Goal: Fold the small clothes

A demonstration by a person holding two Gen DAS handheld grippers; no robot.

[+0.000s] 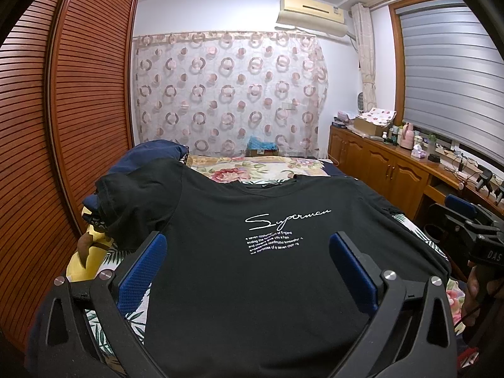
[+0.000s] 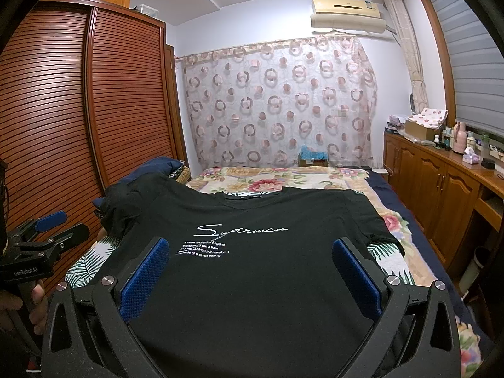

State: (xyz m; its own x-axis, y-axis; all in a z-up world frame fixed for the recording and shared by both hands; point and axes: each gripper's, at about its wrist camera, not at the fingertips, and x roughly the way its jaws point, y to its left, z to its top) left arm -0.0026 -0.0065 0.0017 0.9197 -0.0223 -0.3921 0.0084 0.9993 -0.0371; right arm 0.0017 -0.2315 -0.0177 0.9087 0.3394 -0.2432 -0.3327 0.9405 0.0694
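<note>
Facing the shirt: both views look along open jaws at a garment not yet folded.
Left wrist view, garment: a black T-shirt (image 1: 252, 252) lies front up on the bed (image 1: 252, 167), white script print showing, collar toward the far end.
Left wrist view, sleeve: the left sleeve (image 1: 135, 198) is rumpled and humped up over a navy pillow (image 1: 148, 154).
Left wrist view, left gripper (image 1: 249, 267): wide, blue pads apart over the shirt's lower body, holding nothing.
Right wrist view, right gripper (image 2: 252, 271): likewise wide and empty above the lower front.
Right wrist view, other tool: the left gripper shows at the frame's left edge, held in a hand (image 2: 19, 308).
Step in hand: judged the start, approach before any grasp.
Next move: probably lower onto the cloth's side edge or hem, pinch one layer, and flatten that bunched sleeve first.
</note>
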